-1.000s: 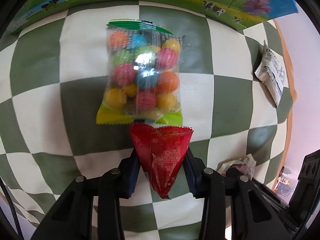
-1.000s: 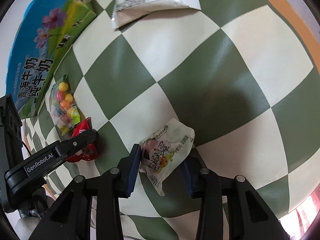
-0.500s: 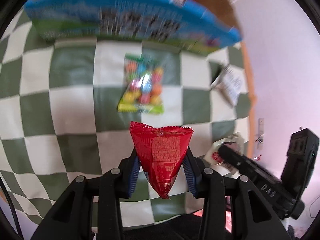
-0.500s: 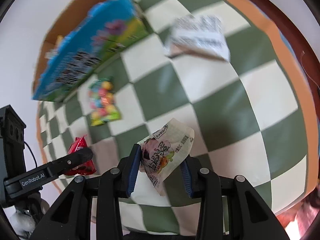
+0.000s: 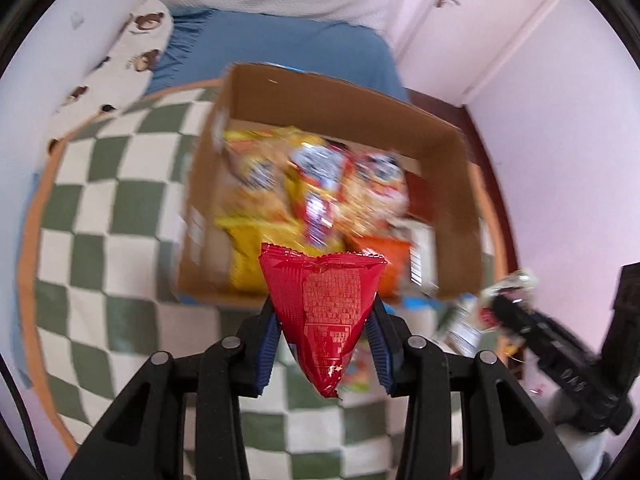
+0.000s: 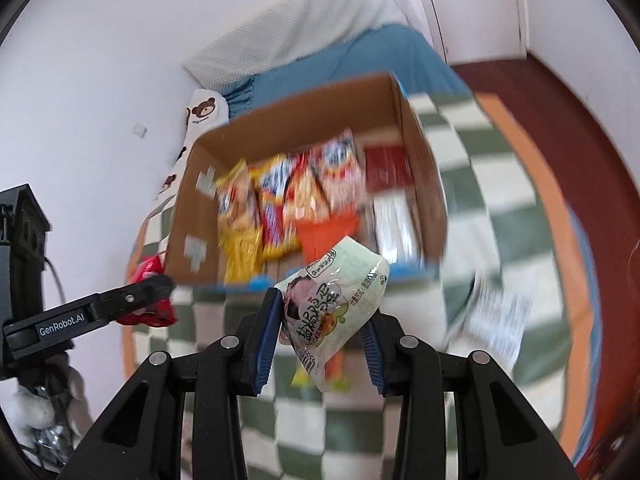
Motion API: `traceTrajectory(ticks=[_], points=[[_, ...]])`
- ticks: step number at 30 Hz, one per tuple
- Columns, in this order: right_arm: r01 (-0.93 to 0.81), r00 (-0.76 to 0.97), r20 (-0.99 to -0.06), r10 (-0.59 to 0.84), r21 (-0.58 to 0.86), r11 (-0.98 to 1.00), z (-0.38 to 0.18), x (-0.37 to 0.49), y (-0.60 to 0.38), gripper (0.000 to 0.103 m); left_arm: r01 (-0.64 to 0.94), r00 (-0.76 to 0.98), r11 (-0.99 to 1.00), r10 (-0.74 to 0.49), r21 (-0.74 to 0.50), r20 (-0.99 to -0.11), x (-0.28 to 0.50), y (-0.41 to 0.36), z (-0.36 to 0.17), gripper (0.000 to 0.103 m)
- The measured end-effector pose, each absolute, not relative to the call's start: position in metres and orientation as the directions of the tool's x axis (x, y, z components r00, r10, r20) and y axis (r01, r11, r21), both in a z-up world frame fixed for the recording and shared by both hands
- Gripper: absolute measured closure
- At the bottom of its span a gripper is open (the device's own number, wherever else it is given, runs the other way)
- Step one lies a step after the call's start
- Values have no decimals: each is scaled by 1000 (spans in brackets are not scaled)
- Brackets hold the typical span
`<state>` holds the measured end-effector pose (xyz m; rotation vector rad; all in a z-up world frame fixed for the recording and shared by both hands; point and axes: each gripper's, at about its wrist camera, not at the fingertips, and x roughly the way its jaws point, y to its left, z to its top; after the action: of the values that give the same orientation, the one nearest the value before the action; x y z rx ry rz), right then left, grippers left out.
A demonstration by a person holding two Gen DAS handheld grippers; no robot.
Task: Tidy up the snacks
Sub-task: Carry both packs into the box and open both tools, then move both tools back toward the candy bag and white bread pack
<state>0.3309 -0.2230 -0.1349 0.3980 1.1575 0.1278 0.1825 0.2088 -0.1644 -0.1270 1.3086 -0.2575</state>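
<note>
The left gripper (image 5: 324, 344) is clamping a red packet (image 5: 325, 304) between its blue pads, the packet's wide sealed edge pointing away from the tool and its narrow end hanging back toward the handles. Just ahead of the fingertips an open cardboard box (image 5: 344, 100) is sitting on a green-and-white checked cloth (image 5: 92, 248), with yellow and orange snack bags (image 5: 280, 184) lying inside it. The right gripper (image 6: 320, 336) is gripping a pale green pouch (image 6: 340, 304) tilted between its pads; the same box (image 6: 304, 120) is lying ahead of it, slightly to its left. A white packet (image 6: 492, 320) is lying on the cloth to the right of this tool. Beyond the box a blue bed (image 5: 280, 48) is showing.
</note>
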Motion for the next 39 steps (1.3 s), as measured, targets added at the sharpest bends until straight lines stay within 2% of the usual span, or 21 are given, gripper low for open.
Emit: traceTrajectory(ticks=[2, 4, 6, 7, 8, 10, 14, 15, 23, 34, 39], points=[[100, 379, -882, 280, 340, 935, -142, 355, -218, 62, 92, 234, 978, -206, -189, -950, 201, 214, -176, 65], [105, 334, -910, 246, 296, 950, -157, 377, -216, 60, 60, 200, 987, -156, -147, -967, 220, 218, -196, 53], [111, 260, -938, 231, 267, 957, -179, 398, -214, 41, 27, 164, 988, -154, -151, -974, 230, 223, -213, 41], [115, 236, -945, 227, 259, 959, -188, 404, -213, 27, 19, 154, 988, -155, -154, -976, 231, 222, -220, 36], [118, 219, -949, 225, 255, 960, -195, 408, -214, 24, 11, 142, 989, -149, -149, -979, 233, 222, -227, 33], [116, 202, -956, 212, 238, 964, -205, 413, -215, 23, 8, 136, 993, -119, -119, -984, 232, 221, -237, 12], [108, 195, -966, 172, 195, 975, -211, 413, -219, 7, 27, 174, 996, -89, -86, -981, 225, 213, -241, 8], [104, 194, -969, 152, 175, 979, -212, 412, -219, 7, 30, 187, 997, -81, -77, -979, 224, 211, -240, 6], [84, 278, -960, 29, 54, 995, -193, 391, -225, 5, 64, 314, 998, -24, -5, -949, 200, 192, -214, 3], [82, 424, -906, 1, 39, 996, -139, 341, -220, 5, 107, 483, 994, -24, 32, -875, 147, 171, -149, 2], [81, 488, -873, -10, 34, 996, -111, 314, -219, 5, 99, 521, 995, -48, 5, -852, 123, 172, -127, 2]])
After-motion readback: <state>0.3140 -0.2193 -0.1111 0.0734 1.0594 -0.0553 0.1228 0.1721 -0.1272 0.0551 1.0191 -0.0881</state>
